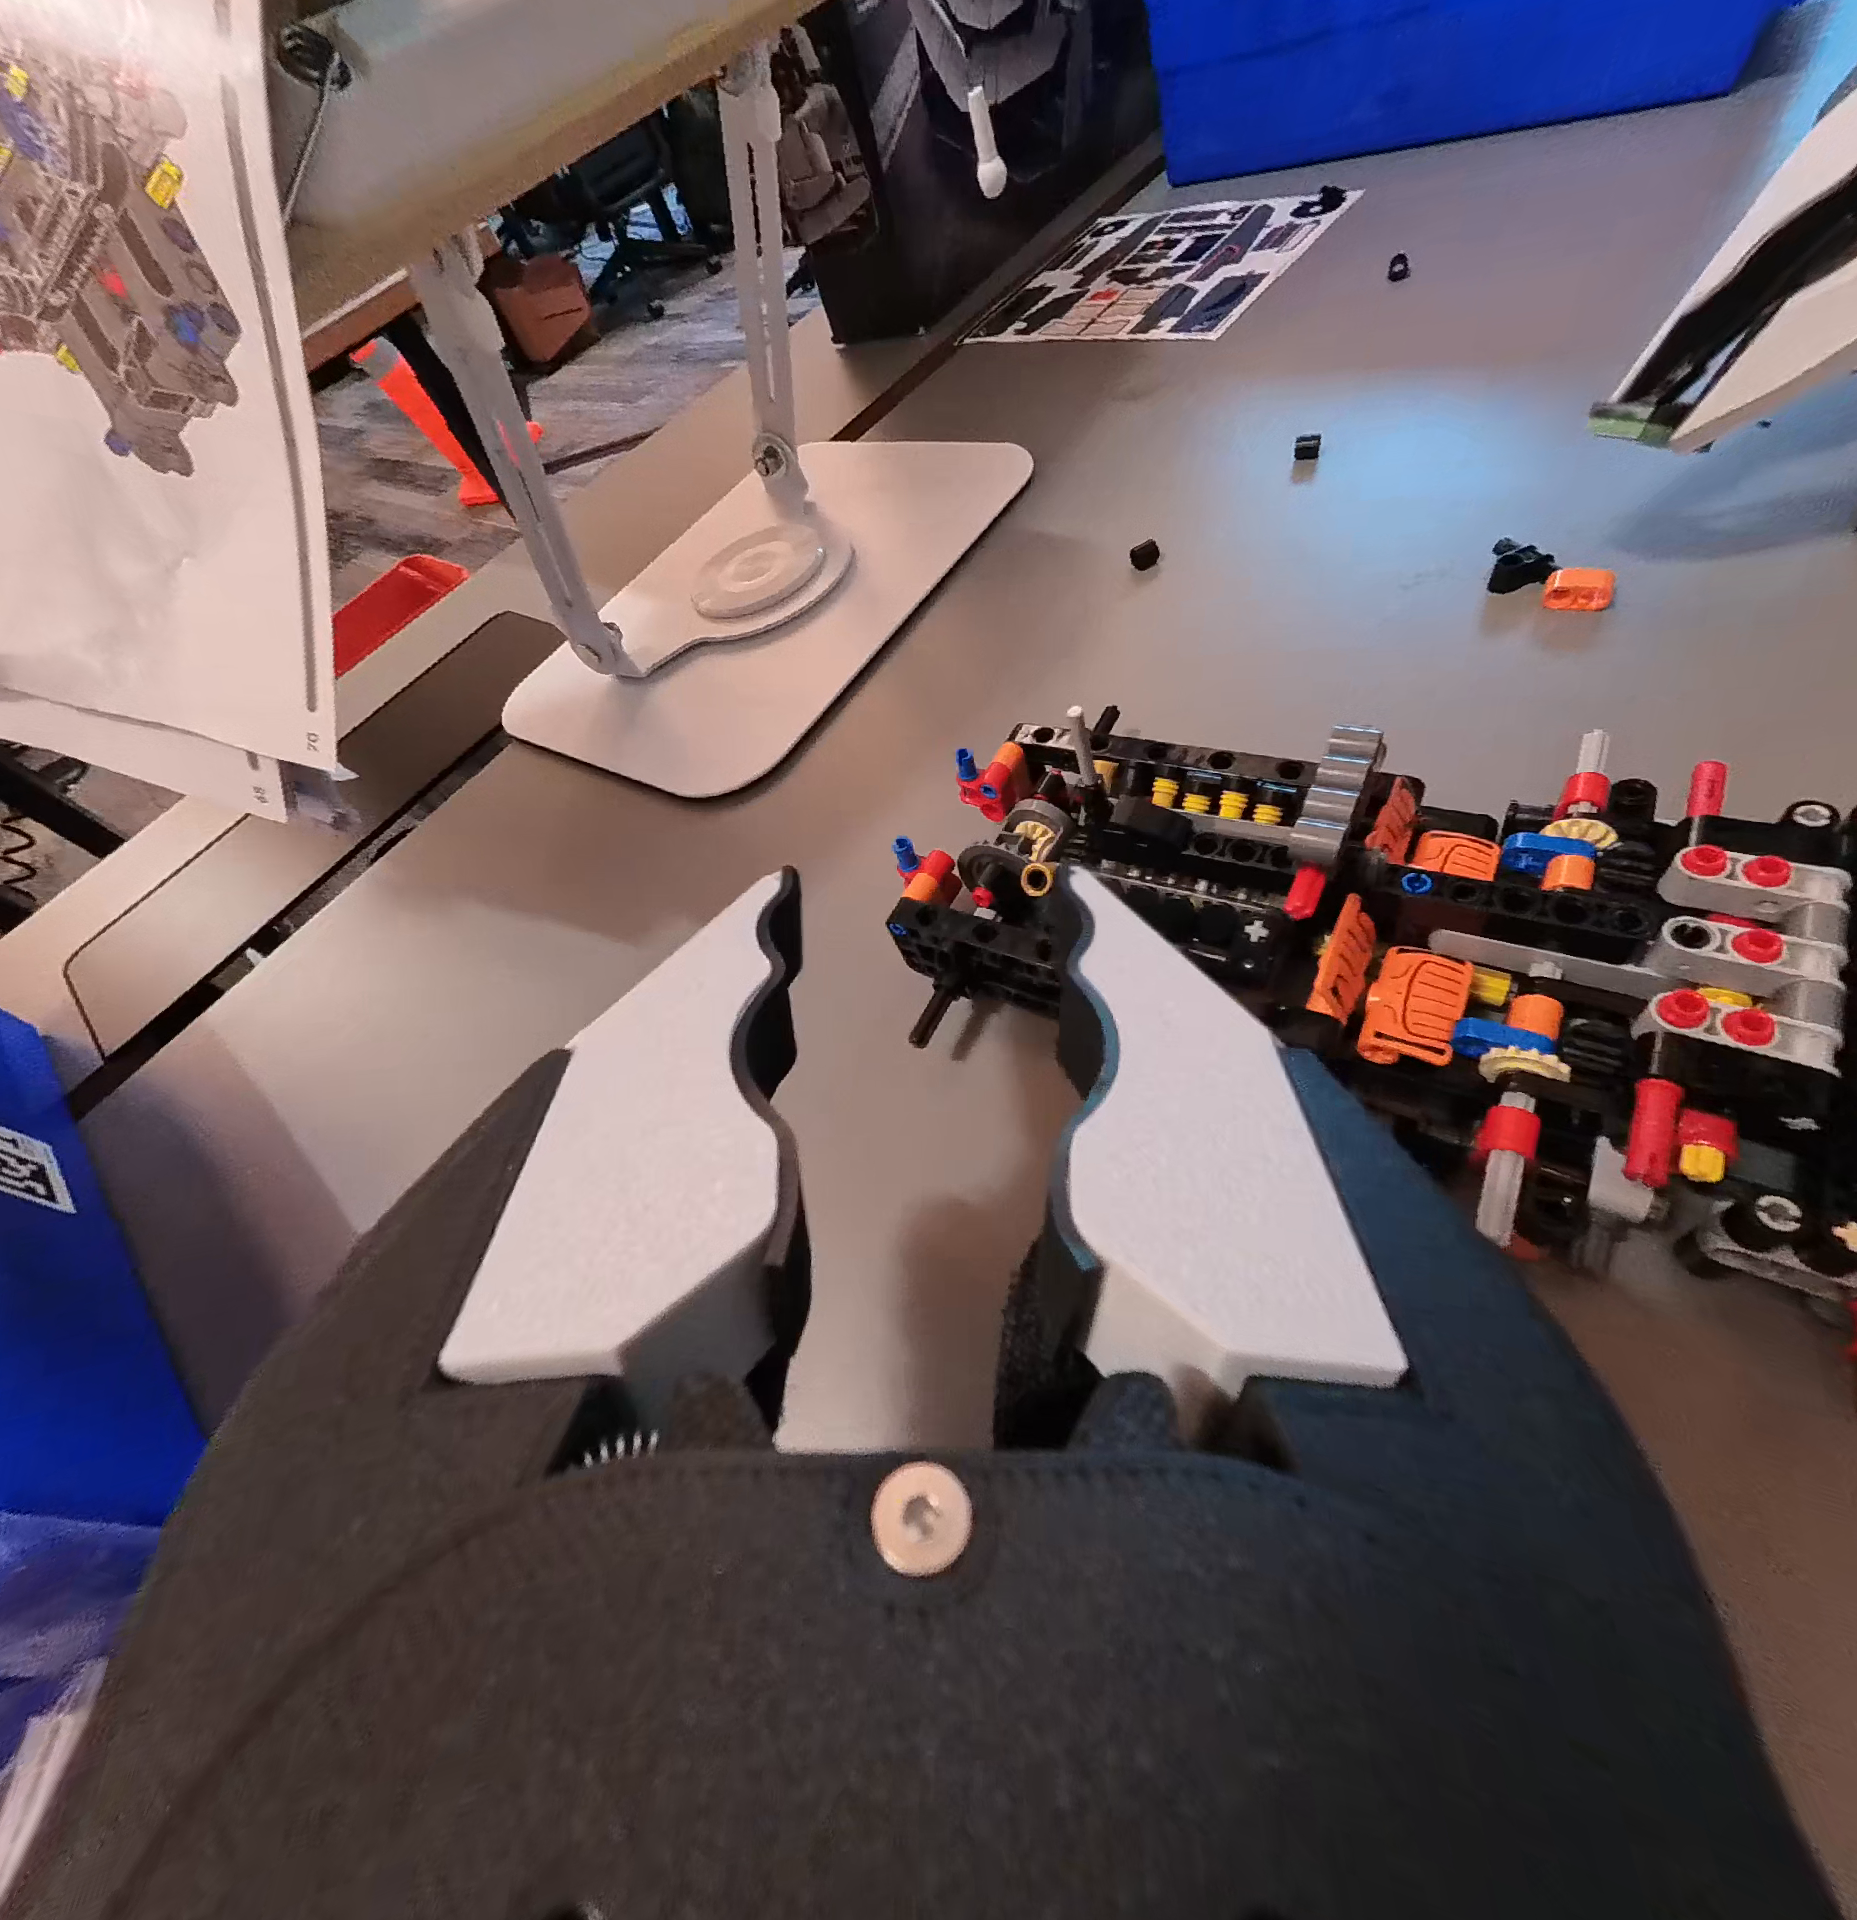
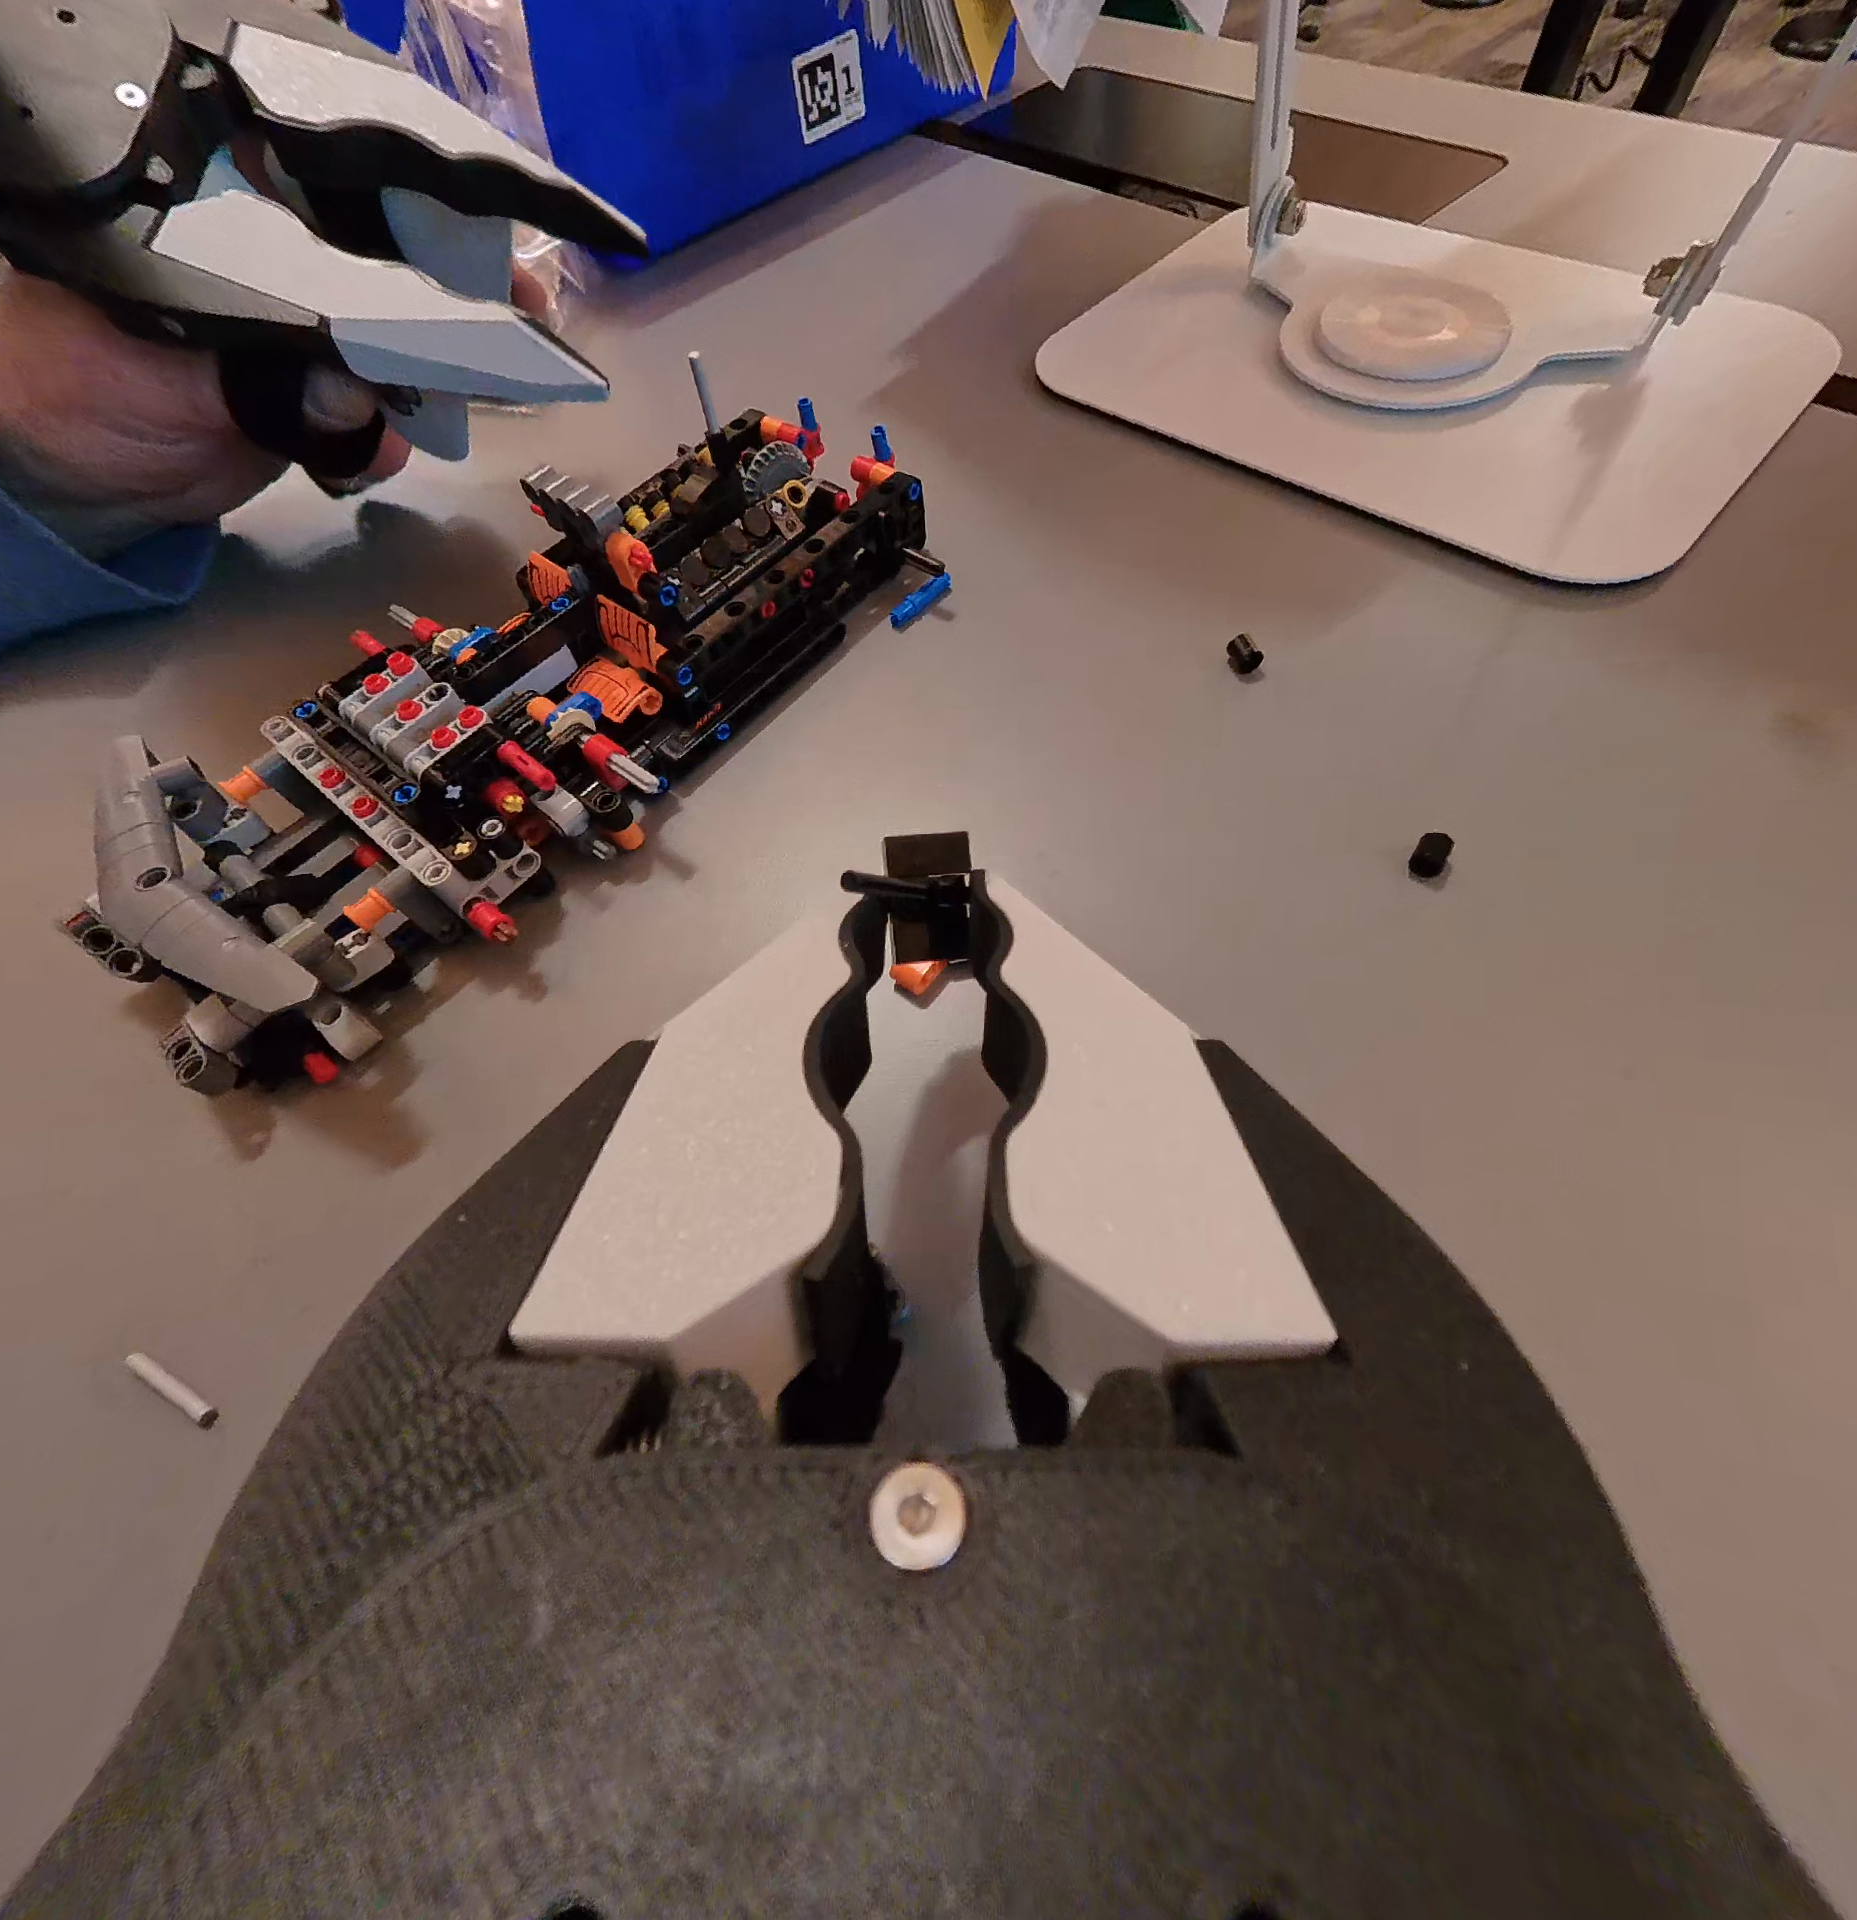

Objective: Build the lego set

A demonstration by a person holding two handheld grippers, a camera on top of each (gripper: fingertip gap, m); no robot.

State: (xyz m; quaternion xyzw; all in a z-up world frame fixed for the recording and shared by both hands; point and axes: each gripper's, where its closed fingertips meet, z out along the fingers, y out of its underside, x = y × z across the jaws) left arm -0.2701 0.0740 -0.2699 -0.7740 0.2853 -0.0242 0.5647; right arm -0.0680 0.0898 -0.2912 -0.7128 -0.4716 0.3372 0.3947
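The partly built Lego chassis [image 1: 1423, 966], black with orange, red and grey parts, lies on the grey table [image 1: 1267, 644]. My left gripper [image 1: 934, 904] is open and empty, its right fingertip close beside the chassis's front end. In the right wrist view the chassis [image 2: 550, 707] lies to the left. The left gripper [image 2: 550, 301], held by a hand, hovers above it. My right gripper [image 2: 926, 904] is shut on a small black piece [image 2: 926, 857] with a pin sticking out to the left. An orange piece [image 2: 916, 977] shows below, between the fingers.
A white stand base [image 1: 799, 623] is on the table beyond the chassis, with instruction pages [image 1: 124, 416] at left. A sticker sheet [image 1: 1163, 270] and a blue box [image 1: 1423, 83] are at the back. Loose black bits [image 2: 1244, 655] [image 2: 1430, 854], a blue pin [image 2: 919, 601] and a grey axle [image 2: 171, 1389] lie about. Spacing between my two grippers at the tips: around 20 centimetres.
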